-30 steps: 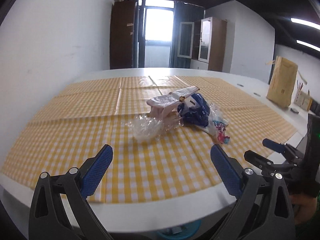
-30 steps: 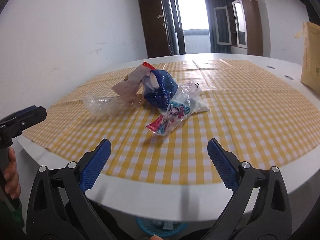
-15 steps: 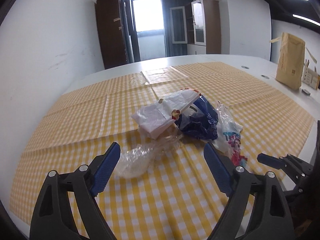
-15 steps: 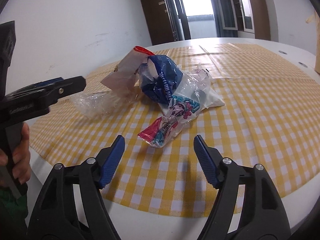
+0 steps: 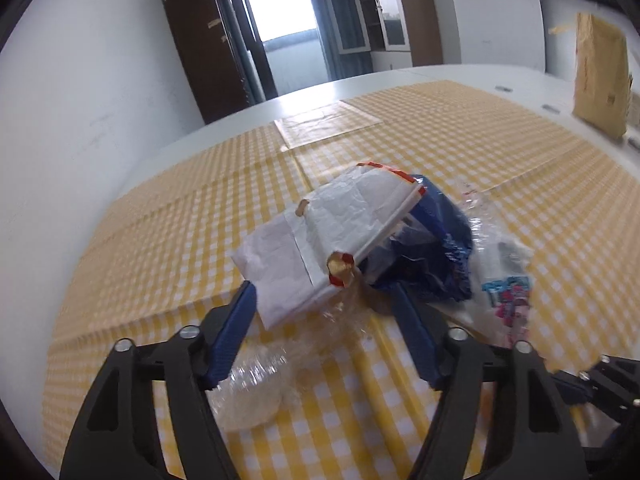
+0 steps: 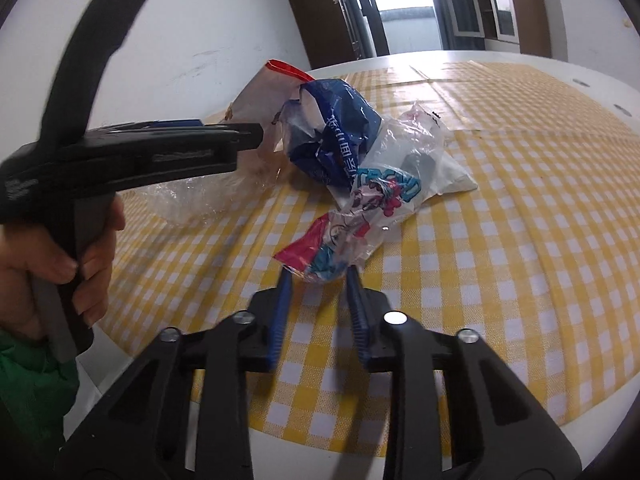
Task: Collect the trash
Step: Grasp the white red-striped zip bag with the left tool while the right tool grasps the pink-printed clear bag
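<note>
A heap of trash lies on the yellow checked tablecloth (image 5: 400,408). In the left wrist view a white paper bag (image 5: 328,244) leans on a blue wrapper (image 5: 436,248), with crumpled clear plastic (image 5: 256,384) in front and a cartoon-printed clear wrapper (image 5: 508,296) to the right. My left gripper (image 5: 324,292) is open, its jaws on either side of the white bag's lower corner. In the right wrist view my right gripper (image 6: 318,274) is partly closed around the near end of the cartoon wrapper (image 6: 360,216), the blue wrapper (image 6: 340,136) behind it. The left gripper's body (image 6: 132,160) shows at left.
A brown paper bag (image 5: 600,76) stands at the far right of the white table (image 5: 248,120). Dark cabinets and a bright doorway are behind. The near table edge (image 6: 400,444) lies just under my right gripper.
Both grippers moved forward to the trash heap. The left now straddles the white bag's corner. The right jaws have narrowed around the cartoon wrapper's end.
</note>
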Available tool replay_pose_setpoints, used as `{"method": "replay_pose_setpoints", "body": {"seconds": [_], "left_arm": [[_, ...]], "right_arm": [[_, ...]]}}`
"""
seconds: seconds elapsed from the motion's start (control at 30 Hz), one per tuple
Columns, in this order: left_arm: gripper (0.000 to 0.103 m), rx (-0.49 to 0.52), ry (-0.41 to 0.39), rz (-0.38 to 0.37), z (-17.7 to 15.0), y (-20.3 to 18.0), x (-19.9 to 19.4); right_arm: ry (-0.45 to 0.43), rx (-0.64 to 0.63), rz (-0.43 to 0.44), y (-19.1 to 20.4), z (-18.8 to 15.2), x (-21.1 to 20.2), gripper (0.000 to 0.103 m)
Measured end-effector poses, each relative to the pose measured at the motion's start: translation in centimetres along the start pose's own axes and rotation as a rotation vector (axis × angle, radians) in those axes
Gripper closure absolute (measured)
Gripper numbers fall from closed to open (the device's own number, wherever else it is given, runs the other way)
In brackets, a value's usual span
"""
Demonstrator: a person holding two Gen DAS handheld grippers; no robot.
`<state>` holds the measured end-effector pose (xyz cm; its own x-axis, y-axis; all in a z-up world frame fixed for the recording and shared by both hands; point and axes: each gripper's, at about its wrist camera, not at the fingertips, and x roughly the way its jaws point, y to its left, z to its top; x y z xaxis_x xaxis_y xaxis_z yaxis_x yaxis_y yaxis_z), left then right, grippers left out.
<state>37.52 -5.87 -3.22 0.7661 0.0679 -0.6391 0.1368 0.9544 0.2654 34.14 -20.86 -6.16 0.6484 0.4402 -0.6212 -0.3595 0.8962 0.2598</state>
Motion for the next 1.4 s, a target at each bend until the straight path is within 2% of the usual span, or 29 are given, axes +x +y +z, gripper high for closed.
{"method": "replay_pose_setpoints", "body": {"seconds": [0.07, 0.1, 0.17, 0.37, 0.43, 0.57, 0.7, 0.93, 1.03, 1.23, 1.4], "left_arm": [[0.080, 0.020, 0.003, 0.054, 0.1, -0.2, 0.5], [0.083, 0.003, -0.003, 0.064, 0.1, 0.1, 0.4], [0.097, -0.048, -0.028, 0.073, 0.2, 1.0, -0.3], [0.100, -0.130, -0.144, 0.106, -0.1, 3.1, -4.1], [0.100, -0.176, -0.185, 0.095, -0.5, 4.2, -6.0], [0.100, -0.244, -0.228, -0.002, -1.9, 5.3, -9.3], [0.100, -0.288, -0.288, -0.111, -4.8, 4.9, -13.5], [0.100, -0.353, -0.285, -0.271, -8.6, 5.0, -17.8], [0.100, -0.358, -0.302, -0.283, -10.3, 5.1, -19.5], [0.100, -0.384, -0.311, -0.323, -13.5, 5.3, -22.3], [0.100, -0.362, -0.310, -0.343, -15.9, 4.5, -24.2]], "right_arm": [[0.002, 0.006, 0.020, -0.2, -0.1, 0.0, 0.094], [0.003, 0.009, 0.022, -0.3, -0.1, 0.1, 0.094], [-0.007, 0.014, 0.030, -0.4, -0.1, -0.1, 0.095], [-0.066, 0.000, 0.031, -0.3, 0.0, -2.0, 0.095], [-0.096, -0.011, 0.033, 0.0, 0.2, -3.0, 0.095], [-0.153, -0.043, 0.021, 1.0, 0.1, -5.1, 0.095], [-0.171, -0.077, 0.019, 2.5, -0.6, -6.6, 0.095], [-0.217, -0.159, 0.015, 5.5, -1.9, -10.9, 0.095], [-0.243, -0.185, 0.014, 6.5, -2.8, -13.1, 0.095], [-0.242, -0.201, 0.028, 7.8, -4.9, -15.7, 0.095], [-0.263, -0.238, 0.016, 9.1, -6.5, -18.7, 0.095]]}}
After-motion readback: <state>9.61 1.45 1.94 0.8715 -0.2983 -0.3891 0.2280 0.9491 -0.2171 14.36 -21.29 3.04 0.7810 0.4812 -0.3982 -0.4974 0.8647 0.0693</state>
